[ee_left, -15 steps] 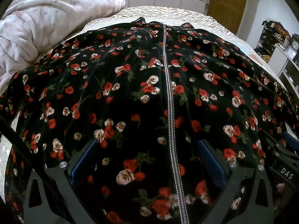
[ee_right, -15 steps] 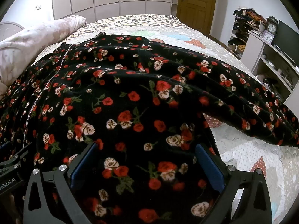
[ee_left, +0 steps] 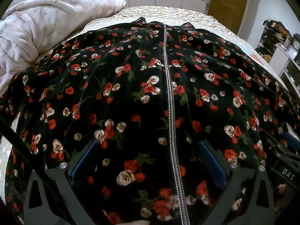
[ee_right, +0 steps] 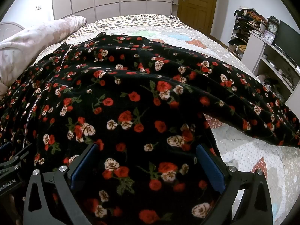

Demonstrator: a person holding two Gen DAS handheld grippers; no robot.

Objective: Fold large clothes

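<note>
A large black garment (ee_left: 131, 93) printed with red and cream roses lies spread flat over the bed, its silver zipper (ee_left: 169, 93) running away from me down the middle. My left gripper (ee_left: 148, 144) hovers open over the near part, one blue pad on either side of the zipper. In the right wrist view the same garment (ee_right: 131, 97) fills the centre, the zipper (ee_right: 37, 103) off to the left. One sleeve (ee_right: 253, 108) stretches out to the right. My right gripper (ee_right: 148, 147) stands open above the cloth near the side seam. Neither gripper's pads press on the fabric.
A bunched pink duvet (ee_left: 37, 37) lies along the bed's left side. The patterned quilt (ee_right: 253, 159) shows bare at the right. White shelves with a clock (ee_right: 272, 28) and a dark screen stand beside the bed. A wooden door (ee_right: 196, 3) is at the back.
</note>
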